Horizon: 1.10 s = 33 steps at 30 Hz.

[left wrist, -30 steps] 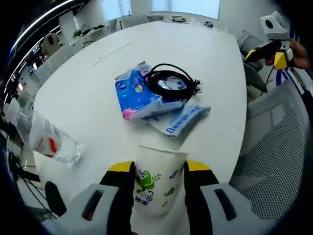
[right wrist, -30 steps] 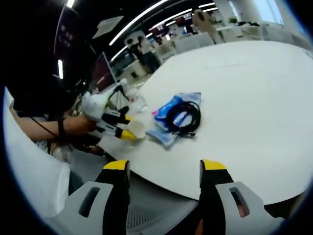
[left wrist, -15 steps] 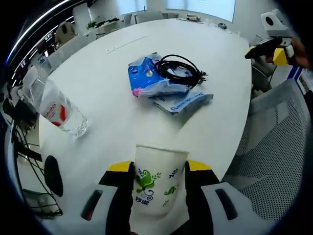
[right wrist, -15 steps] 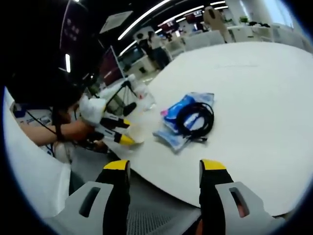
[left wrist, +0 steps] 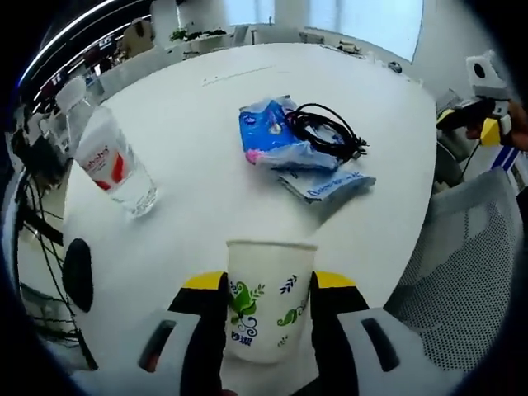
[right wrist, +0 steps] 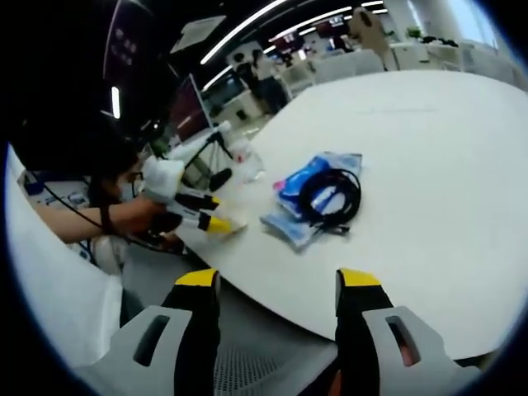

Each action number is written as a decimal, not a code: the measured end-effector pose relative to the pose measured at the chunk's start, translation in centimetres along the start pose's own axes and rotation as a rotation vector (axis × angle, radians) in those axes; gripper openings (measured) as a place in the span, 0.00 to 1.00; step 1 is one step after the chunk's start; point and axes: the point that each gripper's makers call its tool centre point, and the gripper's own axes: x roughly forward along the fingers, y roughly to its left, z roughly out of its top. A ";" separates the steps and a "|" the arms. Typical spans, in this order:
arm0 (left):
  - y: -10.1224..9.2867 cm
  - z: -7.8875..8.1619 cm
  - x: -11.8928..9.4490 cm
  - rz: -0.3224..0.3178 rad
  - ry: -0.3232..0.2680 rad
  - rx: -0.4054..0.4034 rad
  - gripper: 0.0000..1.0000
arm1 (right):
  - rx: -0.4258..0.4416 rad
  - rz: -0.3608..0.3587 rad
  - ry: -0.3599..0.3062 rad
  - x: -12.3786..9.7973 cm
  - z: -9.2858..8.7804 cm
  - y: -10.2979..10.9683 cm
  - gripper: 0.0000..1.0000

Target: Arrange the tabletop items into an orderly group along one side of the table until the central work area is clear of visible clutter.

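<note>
Two jaws of the left gripper [left wrist: 266, 290] clamp a paper cup [left wrist: 269, 299] upright above the worktop [left wrist: 198, 206], apparently for carrying; right gripper [right wrist: 278, 290] jaws stand apart, empty.

The blue packets' [left wrist: 285, 142] print is too blurred to read, partly under the black cable [left wrist: 326, 132].

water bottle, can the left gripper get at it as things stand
Probably not yet. The left gripper is shut on the paper cup, so its jaws are full. The water bottle stands upright on bare table with nothing between, so the way looks free once the cup is set down.
</note>
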 end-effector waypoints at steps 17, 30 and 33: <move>-5.6 1.8 -2.3 -0.122 -0.168 -0.089 0.39 | -0.098 0.108 0.102 3.6 -0.1 4.9 0.50; -7.7 3.2 -3.5 -0.198 -0.204 0.096 0.39 | -0.192 0.221 0.112 8.0 3.5 9.4 0.46; -8.4 3.1 -3.6 -0.218 -0.197 0.159 0.39 | -0.184 0.241 0.097 8.8 3.9 10.4 0.43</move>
